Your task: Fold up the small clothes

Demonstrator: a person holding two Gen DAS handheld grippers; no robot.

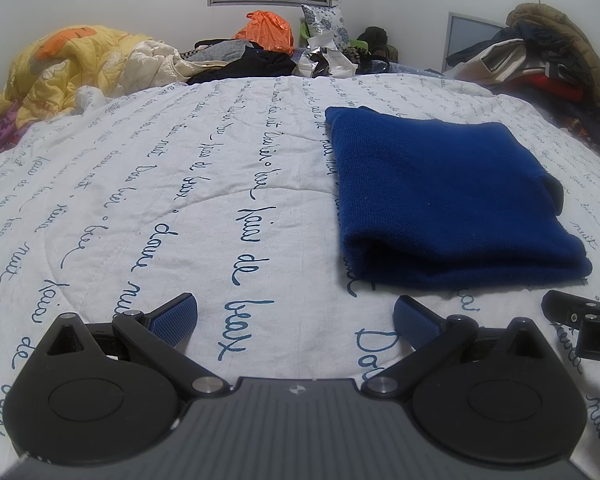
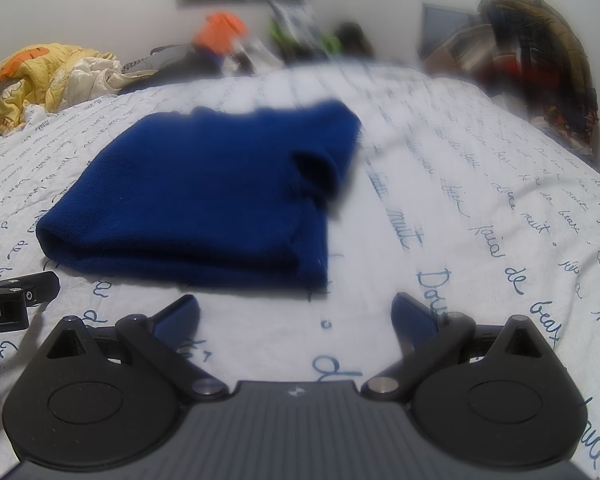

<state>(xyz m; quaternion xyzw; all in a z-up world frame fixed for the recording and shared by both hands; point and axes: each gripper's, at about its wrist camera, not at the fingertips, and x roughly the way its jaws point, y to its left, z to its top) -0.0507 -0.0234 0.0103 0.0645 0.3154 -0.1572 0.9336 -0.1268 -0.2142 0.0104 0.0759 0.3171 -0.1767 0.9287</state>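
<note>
A folded dark blue knit garment point(image 1: 452, 196) lies flat on a bed covered by a white quilted bedspread printed with blue cursive writing point(image 1: 180, 200). In the left wrist view it fills the right-centre of the frame, its thick rolled fold facing the camera and a small dark opening showing at its right edge. In the right wrist view the same garment point(image 2: 204, 196) sits left of centre, and the picture is smeared with blur, so fine detail there cannot be read.

The left hand-held gripper point(image 1: 296, 320) sits at the bottom of its frame with both blue-padded fingers point(image 1: 172, 318) spread wide — nothing between them but bare bedspread, and the garment lies ahead and to the right, not touched. The right hand-held gripper point(image 2: 296, 316) is likewise spread apart and holds nothing; the garment's near edge lies just beyond its left finger. Each view catches a black part of the other gripper at its lower side edge.

Along the top of the left wrist view, a crumpled yellow quilt point(image 1: 68, 68) is heaped at the upper left, an orange plastic bag point(image 1: 266, 30) sits near the top centre, and a pile of dark clothes point(image 1: 540, 64) stands at the upper right.
</note>
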